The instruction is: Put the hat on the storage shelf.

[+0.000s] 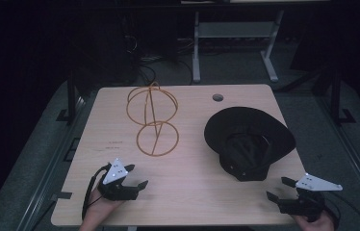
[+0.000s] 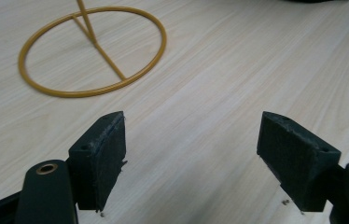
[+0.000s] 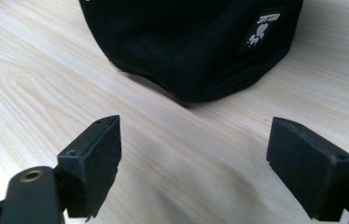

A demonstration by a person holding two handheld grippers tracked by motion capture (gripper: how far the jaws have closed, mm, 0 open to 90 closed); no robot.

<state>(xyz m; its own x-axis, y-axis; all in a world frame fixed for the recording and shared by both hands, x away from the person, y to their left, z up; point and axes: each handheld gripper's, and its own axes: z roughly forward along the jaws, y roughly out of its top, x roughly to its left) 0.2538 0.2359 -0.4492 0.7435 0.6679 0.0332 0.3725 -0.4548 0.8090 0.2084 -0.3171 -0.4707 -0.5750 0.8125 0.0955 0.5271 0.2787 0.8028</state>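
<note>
Writing first: a small white logo patch sits on the black hat at the upper right of the right gripper view, a paw-like mark with a short word above it, too small to read. Faint dark print on the table left of centre in the high view is also illegible.

At the lower left of the high view the left gripper rests low over the wood, jaws spread wide with nothing between them; its own view shows bare tabletop in the gap. At the lower right the right gripper is likewise spread and empty, close to the table's near edge.

Farther up, the hat lies right of centre, its brim reaching toward the right edge. The gold wire stand stands left of centre, its ring base flat on the wood. Bare table lies between the two. A round grommet hole sits near the far edge.
</note>
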